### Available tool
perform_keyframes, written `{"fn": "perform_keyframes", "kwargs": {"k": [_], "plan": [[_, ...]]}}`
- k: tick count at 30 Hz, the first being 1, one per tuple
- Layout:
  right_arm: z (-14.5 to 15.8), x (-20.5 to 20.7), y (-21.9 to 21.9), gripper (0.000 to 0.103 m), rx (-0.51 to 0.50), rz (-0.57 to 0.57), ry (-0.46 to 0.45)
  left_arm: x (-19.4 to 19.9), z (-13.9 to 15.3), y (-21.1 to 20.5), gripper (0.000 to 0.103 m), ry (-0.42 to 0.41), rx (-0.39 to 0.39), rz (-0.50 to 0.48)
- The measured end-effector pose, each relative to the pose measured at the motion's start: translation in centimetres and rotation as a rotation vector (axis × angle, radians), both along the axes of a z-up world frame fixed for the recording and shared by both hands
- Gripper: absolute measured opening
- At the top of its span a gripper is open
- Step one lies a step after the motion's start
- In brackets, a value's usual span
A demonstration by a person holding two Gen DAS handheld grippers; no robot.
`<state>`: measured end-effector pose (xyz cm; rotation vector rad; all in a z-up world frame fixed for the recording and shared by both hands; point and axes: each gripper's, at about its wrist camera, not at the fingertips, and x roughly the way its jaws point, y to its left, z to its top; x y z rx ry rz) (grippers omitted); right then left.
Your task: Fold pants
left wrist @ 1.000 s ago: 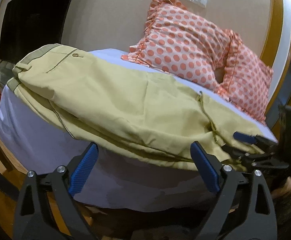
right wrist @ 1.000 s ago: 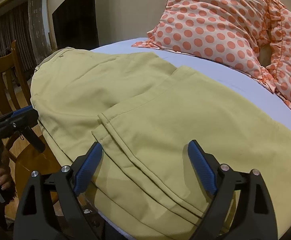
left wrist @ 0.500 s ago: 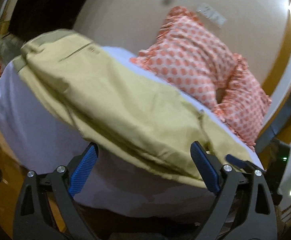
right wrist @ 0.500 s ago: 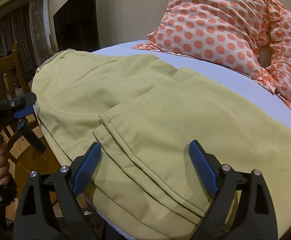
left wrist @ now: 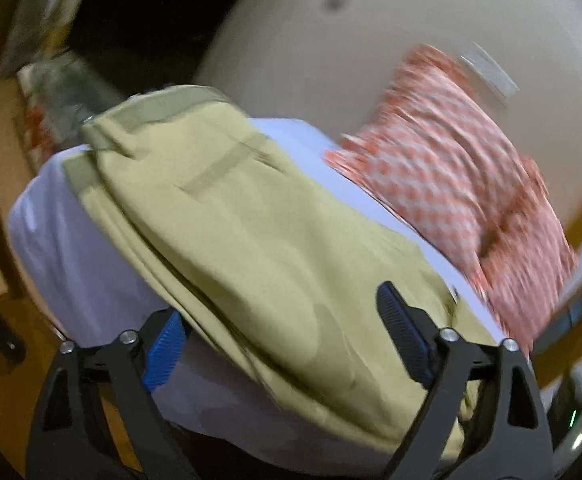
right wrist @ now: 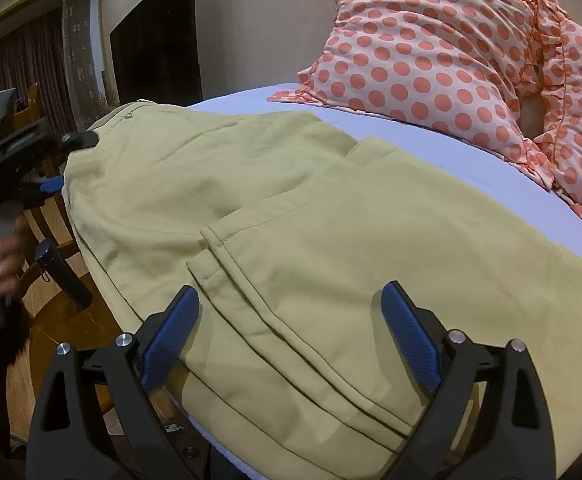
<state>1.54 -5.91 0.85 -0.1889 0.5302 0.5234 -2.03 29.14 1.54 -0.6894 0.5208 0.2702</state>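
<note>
Khaki-yellow pants [right wrist: 291,220] lie folded on a bed with a pale lilac sheet [right wrist: 471,168]. The waistband [left wrist: 163,108] with a button is at the far left end; hemmed leg ends [right wrist: 219,248] lie doubled over the middle. My left gripper [left wrist: 283,344] is open, its fingers straddling the near edge of the pants in a blurred left wrist view. It also shows in the right wrist view [right wrist: 63,160] near the waistband, held by a hand. My right gripper [right wrist: 291,328] is open and empty over the near edge of the pants.
Two pillows with orange polka dots [right wrist: 451,60] lean against the beige wall [left wrist: 371,40] at the head of the bed. A wooden chair [right wrist: 51,272] stands beside the bed on the left. A dark doorway [right wrist: 155,40] is behind.
My left gripper has moved up and towards the waistband end, closing in on the pants edge; its view is motion-blurred. My right gripper has barely moved. Both stay open.
</note>
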Motion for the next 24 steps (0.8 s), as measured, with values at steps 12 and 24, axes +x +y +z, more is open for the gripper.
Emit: {"fn": "perform_keyframes", "kwargs": {"k": [12,24], "plan": [[2.0,-1.2,-4.6,0.093,0.194,-0.039,-0.027,4.1,3.3,4.5,0.012,0.156,0.057,0.121],[4.8,-3.2,-24.1,0.093,0.523,-0.534,-0.097,8.9,10.7,-34.3,0.014,-0.11,0.822,-0.825]]}}
